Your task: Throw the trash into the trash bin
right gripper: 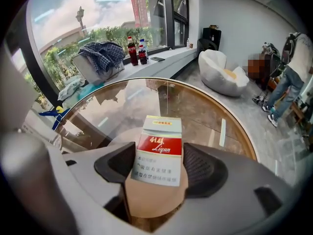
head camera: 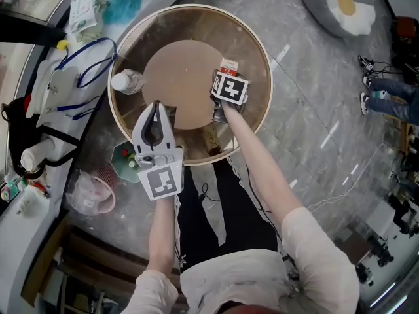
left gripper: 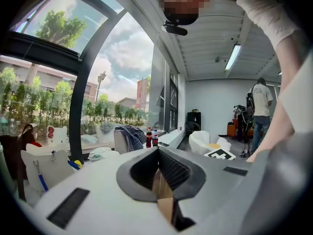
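A red-and-white cigarette pack [right gripper: 159,151] stands upright between the pads of my right gripper [right gripper: 159,166], which is shut on it. In the head view that gripper [head camera: 227,74] holds the pack [head camera: 229,64] over the right half of the round glass table [head camera: 258,51]. My left gripper [head camera: 156,104] hovers over the table's near edge, its jaws shut with nothing in them; in its own view the pads [left gripper: 173,170] meet. A pink trash bin [head camera: 93,193] lined with a clear bag stands on the floor to the lower left of the table.
A clear plastic bottle [head camera: 127,82] lies at the table's left rim. A green pot [head camera: 124,159] sits on the floor beside the bin. The white window ledge [head camera: 59,87] on the left holds bags and a blue lanyard. A bean bag [head camera: 340,5] and a person's legs [head camera: 386,95] are off to the right.
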Motion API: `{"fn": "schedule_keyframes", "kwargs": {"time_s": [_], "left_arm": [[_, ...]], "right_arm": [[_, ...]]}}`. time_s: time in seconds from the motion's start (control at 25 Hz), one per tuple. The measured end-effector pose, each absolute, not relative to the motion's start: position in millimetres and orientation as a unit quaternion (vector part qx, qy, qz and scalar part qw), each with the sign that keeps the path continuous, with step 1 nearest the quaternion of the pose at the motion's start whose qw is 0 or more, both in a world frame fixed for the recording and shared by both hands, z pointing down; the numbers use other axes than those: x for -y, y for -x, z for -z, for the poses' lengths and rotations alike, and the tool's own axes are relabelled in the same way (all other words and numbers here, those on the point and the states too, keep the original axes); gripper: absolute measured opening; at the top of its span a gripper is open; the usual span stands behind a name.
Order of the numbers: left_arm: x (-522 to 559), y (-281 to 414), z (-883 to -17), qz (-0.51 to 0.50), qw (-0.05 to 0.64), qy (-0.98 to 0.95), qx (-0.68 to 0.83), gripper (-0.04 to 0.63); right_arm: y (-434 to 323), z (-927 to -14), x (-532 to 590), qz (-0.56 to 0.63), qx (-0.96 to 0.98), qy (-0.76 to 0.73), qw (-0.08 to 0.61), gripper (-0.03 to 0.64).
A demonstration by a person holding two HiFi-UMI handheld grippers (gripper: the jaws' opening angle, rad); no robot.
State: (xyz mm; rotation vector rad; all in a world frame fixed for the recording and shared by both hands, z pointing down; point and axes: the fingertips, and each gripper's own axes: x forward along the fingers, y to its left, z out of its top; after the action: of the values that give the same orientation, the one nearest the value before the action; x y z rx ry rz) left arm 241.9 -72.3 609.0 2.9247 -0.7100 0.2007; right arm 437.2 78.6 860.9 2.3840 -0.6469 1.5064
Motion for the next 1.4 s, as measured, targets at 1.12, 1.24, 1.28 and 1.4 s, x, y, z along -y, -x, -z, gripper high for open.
{"fn": "schedule_keyframes", "kwargs": {"time_s": [1.12, 1.24, 1.28, 1.4], "left_arm": [[103, -175, -319, 0.036, -0.03, -0.955, 0.293, 0.011], [103, -144, -281, 0.048, -0.039, -0.946, 0.318, 0.011], [105, -134, -270, 0.051, -0.045, -0.942, 0.329, 0.011], [114, -106, -245, 0.063, -0.057, -0.926, 0.367, 0.011]], "right_arm": [[-361, -350, 50, -0.146, 0.54, -0.829, 0.008, 0.279], [-319, -291, 43, -0.106, 0.582, -0.806, -0.012, 0.279], [-305, -277, 41, -0.097, 0.594, -0.798, -0.016, 0.279], [-268, -253, 37, -0.085, 0.624, -0.776, -0.031, 0.279]]}}
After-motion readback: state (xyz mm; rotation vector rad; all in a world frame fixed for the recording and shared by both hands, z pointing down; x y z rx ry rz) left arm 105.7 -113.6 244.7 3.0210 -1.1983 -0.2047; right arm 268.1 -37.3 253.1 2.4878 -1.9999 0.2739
